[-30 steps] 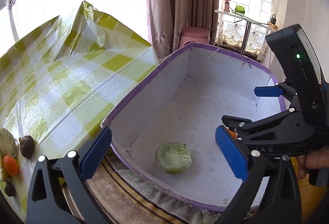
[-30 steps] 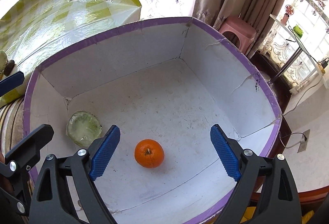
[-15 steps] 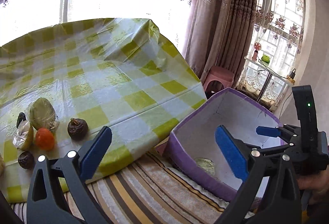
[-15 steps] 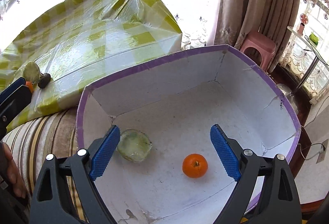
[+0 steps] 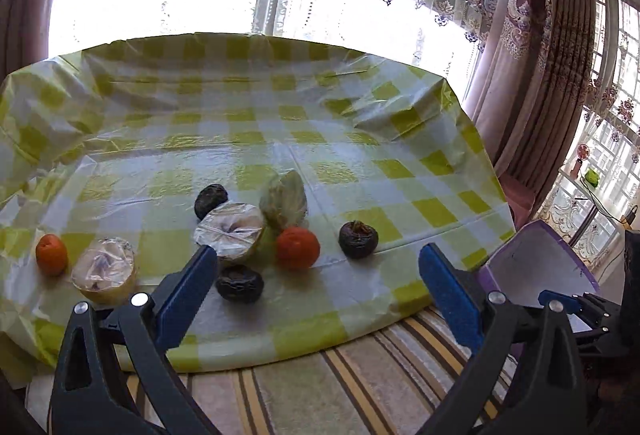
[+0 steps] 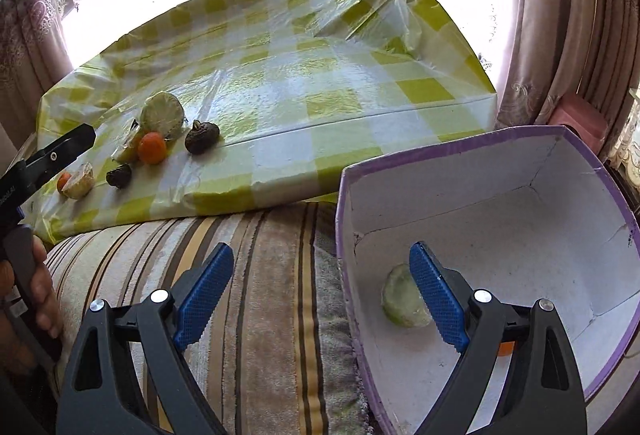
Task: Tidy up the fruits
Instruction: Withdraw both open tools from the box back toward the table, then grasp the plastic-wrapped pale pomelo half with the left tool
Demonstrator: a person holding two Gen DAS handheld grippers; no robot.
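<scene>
Both jaws stand wide apart and grip nothing. My left gripper (image 5: 318, 287) hangs over the striped cushion (image 5: 320, 387), aimed at the checked tablecloth (image 5: 280, 123). Nearest its pads lies a dark wrinkled fruit (image 5: 239, 283); just beyond sits an orange (image 5: 298, 248), touching a wrapped halved fruit (image 5: 230, 231). A second dark fruit (image 5: 358, 239) lies apart to the right. At far left I see another orange (image 5: 51, 254) beside a wrapped yellow half (image 5: 104, 273).

My right gripper (image 6: 322, 293) straddles the near-left rim of the purple-edged box (image 6: 460, 151). Inside it I see a wrapped green half (image 6: 400, 299) and an orange sliver (image 6: 505, 348), mostly hidden behind the right finger.
</scene>
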